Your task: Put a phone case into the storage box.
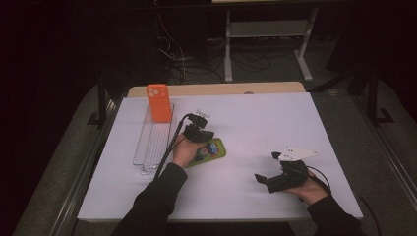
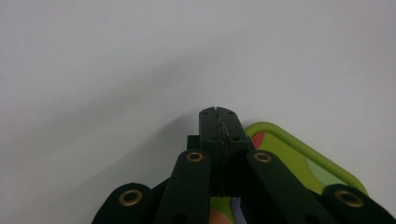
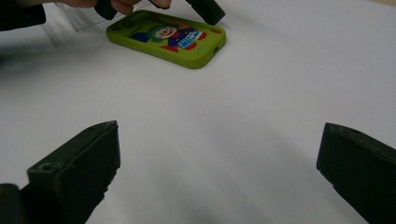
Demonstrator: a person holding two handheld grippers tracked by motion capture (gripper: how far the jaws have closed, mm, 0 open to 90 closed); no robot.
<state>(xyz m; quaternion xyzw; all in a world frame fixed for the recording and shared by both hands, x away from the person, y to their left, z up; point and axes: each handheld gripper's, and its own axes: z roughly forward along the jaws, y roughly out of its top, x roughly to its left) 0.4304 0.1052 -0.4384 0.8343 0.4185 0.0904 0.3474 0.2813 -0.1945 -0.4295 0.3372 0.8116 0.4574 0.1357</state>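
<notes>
Left black two-jaw gripper (image 2: pixel 218 122) pinched fully together, nothing caught between the pads, tips poised just over one edge of the flat green phone case printed with a clown figure (image 3: pixel 168 36); touching it or hovering, cannot tell. Lying flat on the white table sheet (image 1: pixel 255 123), left of centre, just right of the clear ribbed plastic tray (image 1: pixel 153 142). Much of the case hidden under hand and gripper (image 1: pixel 198 132) from above; cut off by the jaws in the left gripper view.

Right black two-jaw gripper (image 1: pixel 268 172) spread wide, empty, low over bare sheet, well apart from the case. Open white surface all round it and towards the far edge and right edge.

Upright orange phone case (image 1: pixel 159 102) at the tray's far end, near the sheet's far-left corner. Beyond the table, dim floor with cables, hard to make out.
</notes>
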